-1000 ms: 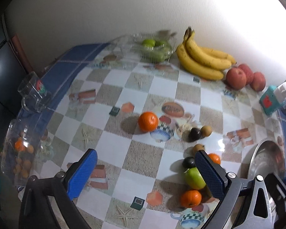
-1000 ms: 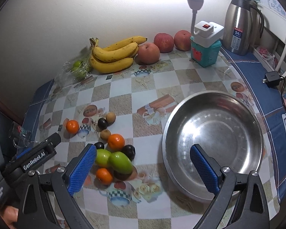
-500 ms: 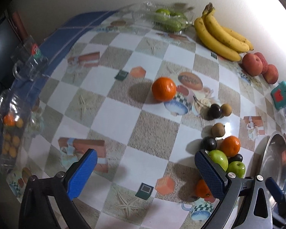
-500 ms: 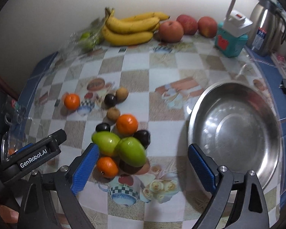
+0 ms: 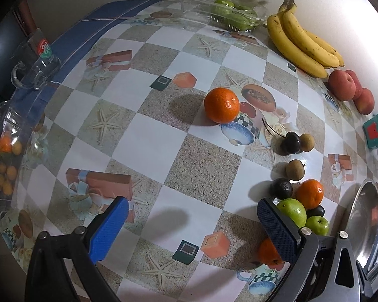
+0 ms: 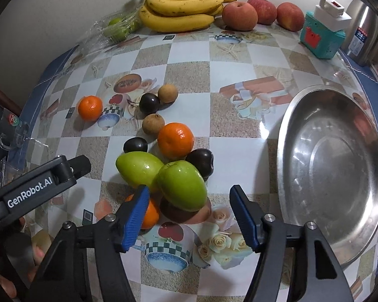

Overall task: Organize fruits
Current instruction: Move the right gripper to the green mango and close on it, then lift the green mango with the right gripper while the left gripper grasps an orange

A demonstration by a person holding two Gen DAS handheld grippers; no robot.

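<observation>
While pointing steeply down at the checkered tablecloth (image 6: 189,80), seeing the steel bowl (image 6: 332,166) at about 3 o'clock in the right wrist view, nothing in it. Bananas (image 6: 181,12) up at 12 by the wall, three red apples (image 6: 239,16) just beside them toward 1. Bagged green fruit (image 6: 118,29) at 11.

Main pile dead centre: two green fruits (image 6: 181,185) touching each other, an orange (image 6: 176,139) just behind, dark plums (image 6: 200,162) tucked around, another orange (image 6: 148,214) half hidden at 7. Lone orange (image 6: 90,107) off at 10, small brown fruits (image 6: 153,123) between it and the pile.

Right gripper (image 6: 189,216): jaws about half spread and closing, straddling the nearer green fruit, pads not pressing on it. Left gripper (image 5: 191,229): jaws wide apart, only bare cloth between them, pile at 4 o'clock just beside its right finger.
</observation>
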